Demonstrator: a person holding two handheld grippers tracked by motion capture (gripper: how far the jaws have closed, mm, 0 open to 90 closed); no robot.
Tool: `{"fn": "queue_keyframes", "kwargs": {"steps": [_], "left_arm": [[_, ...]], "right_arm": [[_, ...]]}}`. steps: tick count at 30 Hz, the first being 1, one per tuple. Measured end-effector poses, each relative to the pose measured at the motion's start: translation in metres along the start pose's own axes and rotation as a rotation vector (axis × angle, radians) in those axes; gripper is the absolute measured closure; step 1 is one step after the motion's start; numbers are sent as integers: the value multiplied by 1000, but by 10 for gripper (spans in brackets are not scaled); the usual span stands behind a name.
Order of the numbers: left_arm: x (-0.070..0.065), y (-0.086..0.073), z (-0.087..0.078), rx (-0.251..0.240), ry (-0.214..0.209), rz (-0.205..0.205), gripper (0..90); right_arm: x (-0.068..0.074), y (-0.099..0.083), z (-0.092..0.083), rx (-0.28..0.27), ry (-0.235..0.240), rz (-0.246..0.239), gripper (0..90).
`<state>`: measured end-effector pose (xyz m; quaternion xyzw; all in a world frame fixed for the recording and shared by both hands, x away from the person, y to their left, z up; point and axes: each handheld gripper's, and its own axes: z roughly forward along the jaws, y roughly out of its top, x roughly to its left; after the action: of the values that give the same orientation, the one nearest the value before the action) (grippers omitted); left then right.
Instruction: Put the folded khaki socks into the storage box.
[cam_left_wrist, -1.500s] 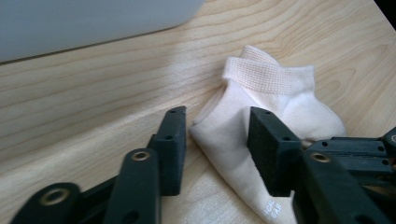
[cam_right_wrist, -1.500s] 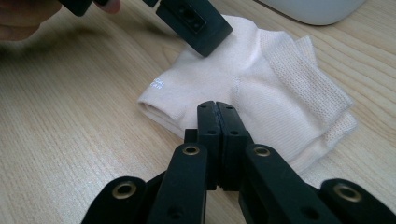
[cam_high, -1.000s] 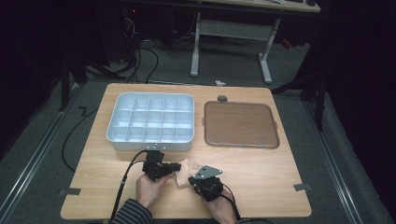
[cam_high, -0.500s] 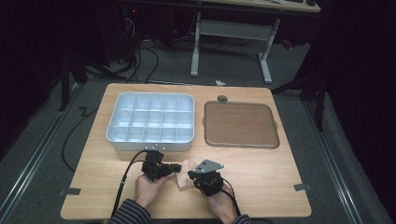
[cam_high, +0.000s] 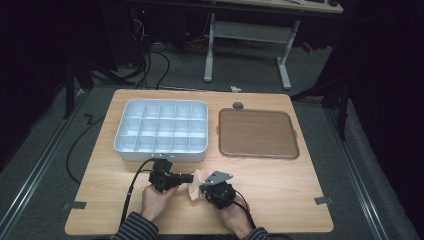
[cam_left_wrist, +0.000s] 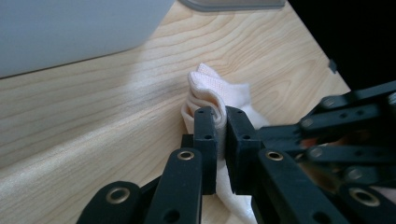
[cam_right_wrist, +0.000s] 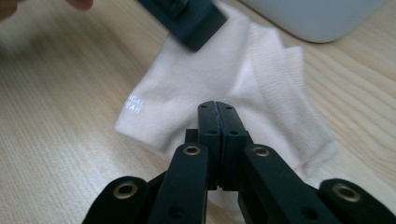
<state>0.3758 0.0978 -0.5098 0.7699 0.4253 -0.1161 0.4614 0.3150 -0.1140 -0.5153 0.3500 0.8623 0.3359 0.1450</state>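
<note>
Two hands rest low on the worktop (cam_high: 280, 180), tongs facing inward. Left tongs (cam_left_wrist: 220, 122) pinch a folded white sock (cam_left_wrist: 212, 91). Right tongs (cam_right_wrist: 218, 116) are closed tight over the same sock.

Plenty of bare worktop (cam_high: 300, 185) to the right of the hands and along the near edge, so passing there is easy. Straight ahead the white divided bin (cam_high: 161, 131) sits just beyond the left gripper (cam_high: 186, 177) and blocks it. The brown tray (cam_high: 257, 133) is low, beside the bin, with a narrow gap between them.
</note>
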Motion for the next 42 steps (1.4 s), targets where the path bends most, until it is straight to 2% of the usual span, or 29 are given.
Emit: {"fn": "queue_keyframes", "kwargs": {"steps": [8,12,15,18,20,21,22,23,25,26,27,29,30,32,33,35,42], "left_arm": [[3,-2,-7,-11,-28,-4,846],[0,-3,-1,-55,-55,-1,846],[-3,-4,4,-66,-64,1,846],[-3,-3,2,-69,-37,15,847],[-3,-3,0,-72,-31,16,847],[-3,-3,-2,-72,-19,20,847],[-3,-3,-2,-72,-19,20,847],[-2,-3,-2,-65,-10,18,847],[-2,-3,-1,-63,-8,20,847],[-2,-3,-1,-63,-8,20,847],[-2,-3,0,-58,-7,15,847],[-2,-2,0,-56,-7,17,847],[-2,-2,0,-57,-7,15,847],[-2,-2,0,-52,-8,16,847],[-1,-1,0,-49,-6,11,847],[-1,-1,0,-48,-6,9,847],[-3,0,0,-49,-20,6,847]], "right_arm": [[6,5,7,10,20,-17,900],[7,7,9,15,30,-30,900],[6,7,9,12,35,-26,900],[6,6,8,3,35,-40,881],[8,3,-1,-45,-2,-68,810],[7,1,-7,-63,-21,-71,811],[7,1,-7,-63,-21,-71,811],[1,-1,-18,-89,-38,-49,812],[-9,-3,-24,-117,-39,-2,802],[-9,-3,-24,-117,-39,-2,802],[-19,-5,-26,-125,-54,42,787],[-22,-5,-26,-127,-58,57,787],[-29,-5,-25,-131,-56,94,770],[-31,-5,-24,-131,-63,104,767],[-35,-6,-20,-124,-68,127,756],[-36,-6,-19,-122,-69,132,755],[-39,-8,-4,-52,-48,151,740]]}}
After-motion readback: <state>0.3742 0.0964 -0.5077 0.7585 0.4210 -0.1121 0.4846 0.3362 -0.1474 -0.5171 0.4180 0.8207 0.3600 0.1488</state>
